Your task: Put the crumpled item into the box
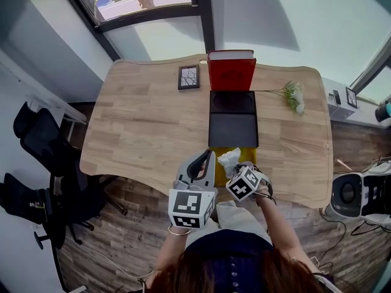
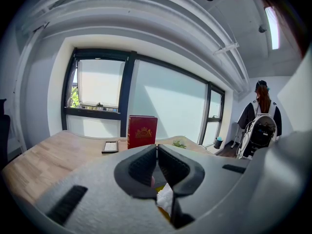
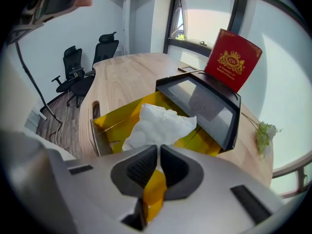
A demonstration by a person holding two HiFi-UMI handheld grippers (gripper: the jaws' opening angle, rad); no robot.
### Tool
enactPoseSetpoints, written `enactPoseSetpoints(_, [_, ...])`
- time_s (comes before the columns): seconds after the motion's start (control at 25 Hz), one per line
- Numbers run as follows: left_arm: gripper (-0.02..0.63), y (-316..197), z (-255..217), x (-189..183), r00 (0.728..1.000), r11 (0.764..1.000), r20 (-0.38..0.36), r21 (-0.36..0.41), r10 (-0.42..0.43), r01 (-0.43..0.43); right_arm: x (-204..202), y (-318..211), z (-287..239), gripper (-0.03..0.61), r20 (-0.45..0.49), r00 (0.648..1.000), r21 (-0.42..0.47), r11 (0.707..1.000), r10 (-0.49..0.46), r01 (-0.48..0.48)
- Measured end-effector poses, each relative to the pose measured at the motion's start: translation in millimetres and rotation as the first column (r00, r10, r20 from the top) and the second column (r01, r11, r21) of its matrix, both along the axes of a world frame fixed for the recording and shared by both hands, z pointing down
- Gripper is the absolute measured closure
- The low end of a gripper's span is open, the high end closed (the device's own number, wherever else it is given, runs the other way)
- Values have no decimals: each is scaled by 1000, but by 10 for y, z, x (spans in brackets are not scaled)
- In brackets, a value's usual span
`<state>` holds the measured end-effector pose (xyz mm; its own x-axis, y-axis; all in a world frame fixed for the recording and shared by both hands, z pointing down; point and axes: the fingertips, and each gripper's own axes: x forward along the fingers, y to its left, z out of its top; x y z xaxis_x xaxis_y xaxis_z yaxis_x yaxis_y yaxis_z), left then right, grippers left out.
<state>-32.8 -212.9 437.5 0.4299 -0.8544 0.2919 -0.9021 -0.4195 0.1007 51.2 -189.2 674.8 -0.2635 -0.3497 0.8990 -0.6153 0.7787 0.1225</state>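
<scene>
While clenching right gripper (image 3: 158, 152) jaws on a yellow card flap (image 3: 155, 191) and left gripper (image 2: 157, 152) jaws on nothing, apparently had yet to seize the white crumpled paper (image 3: 158, 123) for the glossy black box (image 3: 204, 101).

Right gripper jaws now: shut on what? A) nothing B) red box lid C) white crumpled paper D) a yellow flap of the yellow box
D: the right gripper view shows the right gripper with its jaws closed on a yellow flap. The white crumpled paper sits in the yellow box just beyond them.
</scene>
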Motion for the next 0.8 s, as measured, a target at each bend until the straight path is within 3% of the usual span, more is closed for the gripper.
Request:
enactPoseSetpoints(0.48, [580, 33, 10, -89, 1000, 1000, 3, -6, -14, 14, -19, -24, 56, 541, -10, 1000, -10, 1000, 17, -17])
enactPoseSetpoints(0.8, [580, 58, 4, -111, 1000, 1000, 6, -5, -9, 9, -6, -16, 69, 500, -3, 999, -15, 999, 37, -37])
